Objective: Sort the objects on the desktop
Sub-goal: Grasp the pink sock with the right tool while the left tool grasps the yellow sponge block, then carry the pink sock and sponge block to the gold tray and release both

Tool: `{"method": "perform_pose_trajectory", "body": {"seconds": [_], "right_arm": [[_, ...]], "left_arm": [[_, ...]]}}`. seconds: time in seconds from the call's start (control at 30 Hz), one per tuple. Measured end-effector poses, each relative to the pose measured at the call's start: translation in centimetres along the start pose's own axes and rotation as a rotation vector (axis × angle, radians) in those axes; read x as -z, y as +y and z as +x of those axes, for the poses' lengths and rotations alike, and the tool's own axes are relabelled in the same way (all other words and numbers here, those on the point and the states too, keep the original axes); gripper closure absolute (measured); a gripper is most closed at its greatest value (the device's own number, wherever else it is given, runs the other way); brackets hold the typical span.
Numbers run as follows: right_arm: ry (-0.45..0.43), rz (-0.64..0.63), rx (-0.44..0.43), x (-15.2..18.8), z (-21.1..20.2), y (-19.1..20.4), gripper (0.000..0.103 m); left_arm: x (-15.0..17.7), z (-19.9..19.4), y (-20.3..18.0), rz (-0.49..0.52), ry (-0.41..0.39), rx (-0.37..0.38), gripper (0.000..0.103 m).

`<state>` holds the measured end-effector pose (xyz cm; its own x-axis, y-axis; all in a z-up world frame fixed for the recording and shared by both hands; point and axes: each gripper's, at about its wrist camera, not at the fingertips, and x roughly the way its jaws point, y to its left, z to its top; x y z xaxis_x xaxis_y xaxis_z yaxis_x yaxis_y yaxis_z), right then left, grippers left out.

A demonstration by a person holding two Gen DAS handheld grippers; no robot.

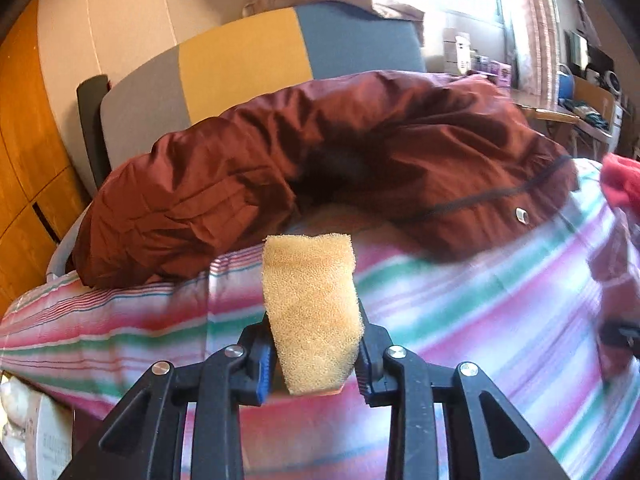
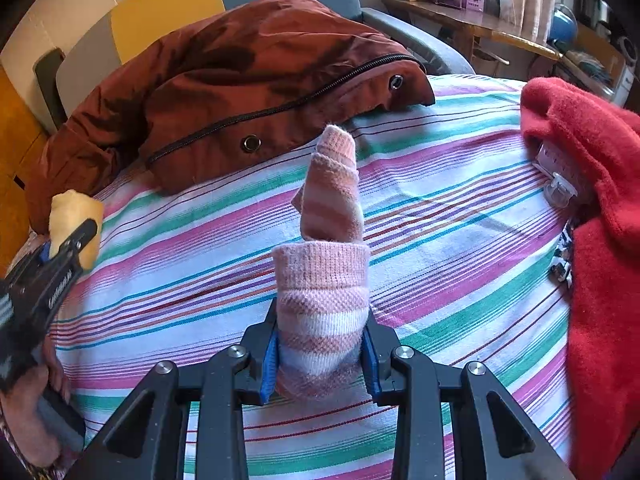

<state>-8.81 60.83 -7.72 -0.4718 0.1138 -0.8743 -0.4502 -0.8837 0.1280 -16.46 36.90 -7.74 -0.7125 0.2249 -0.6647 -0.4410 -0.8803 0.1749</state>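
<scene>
A yellow sponge [image 1: 310, 308] stands upright between the pads of my left gripper [image 1: 316, 346], which is shut on it above the striped sheet [image 1: 460, 320]. The right wrist view shows the same sponge [image 2: 74, 208] and left gripper [image 2: 70, 248] at the far left, held by a hand [image 2: 28, 408]. My right gripper [image 2: 320, 346] is shut on a pink and white striped sock [image 2: 326, 248]. The sock's cuff is folded over and its toe points up and away over the sheet.
A maroon jacket [image 2: 240, 80] lies across the far side of the striped sheet [image 2: 460, 240]. A red fleece cloth [image 2: 592, 200] lies at the right, with a clear plastic clip [image 2: 558, 186] at its edge. A grey, yellow and blue chair back [image 1: 240, 60] stands behind, and a cluttered desk [image 2: 480, 20] is far right.
</scene>
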Motion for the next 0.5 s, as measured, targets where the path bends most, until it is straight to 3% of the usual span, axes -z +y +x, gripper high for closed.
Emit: {"method": "perform_pose_trajectory", "body": {"seconds": [0.17, 0.5], "right_arm": [[-0.046, -0.105, 0.064, 0.0, -0.7, 1.5, 0.069], [-0.182, -0.302, 0.220, 0.2, -2.6, 4.8, 0.069]], "left_arm": [[2.3, -3.5, -1.6, 0.061, -0.051, 0.030, 0.072], [3.7, -7.4, -4.9, 0.130, -0.128, 0.090, 0.072]]}}
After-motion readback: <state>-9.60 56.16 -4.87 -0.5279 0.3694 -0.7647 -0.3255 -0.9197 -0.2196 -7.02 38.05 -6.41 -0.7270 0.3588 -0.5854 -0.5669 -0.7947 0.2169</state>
